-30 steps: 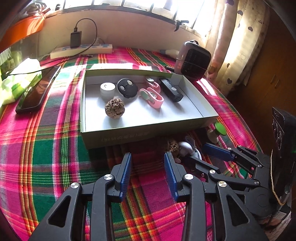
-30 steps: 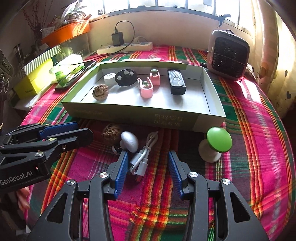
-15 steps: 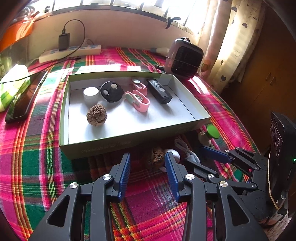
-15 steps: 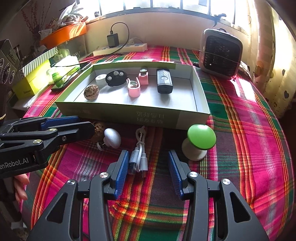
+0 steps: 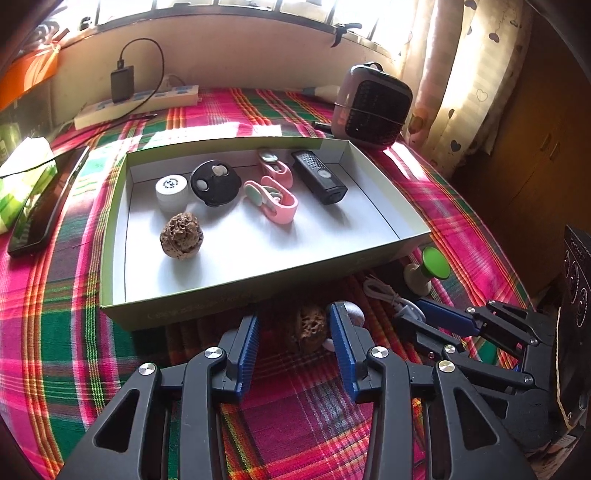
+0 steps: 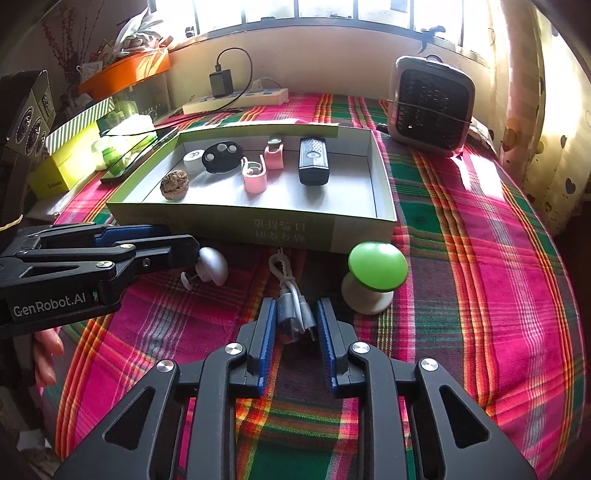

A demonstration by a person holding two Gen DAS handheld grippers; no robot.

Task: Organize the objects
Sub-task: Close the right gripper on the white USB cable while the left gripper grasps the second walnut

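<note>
Since 1 second ago, the right gripper [image 6: 295,321] is closing around the white cable [image 6: 291,295]; the left gripper [image 5: 293,332] now brackets a walnut [image 5: 308,326], spread.

Daylight pours thru the window [image 6: 332,11] beyond the grippers, blown out to white w/ glare. Sun patches on the plaid cloth [image 5: 55,332] beyond the box [image 5: 229,302] & on the curtain [image 5: 461,92] to the right. Items in the box cast soft shadows toward the gripper; cloth just in front of the box's near wall sits in deep shade. Strong fisheye bend, dark vignette at corners. Focus sharp overall, no motion blur.
</note>
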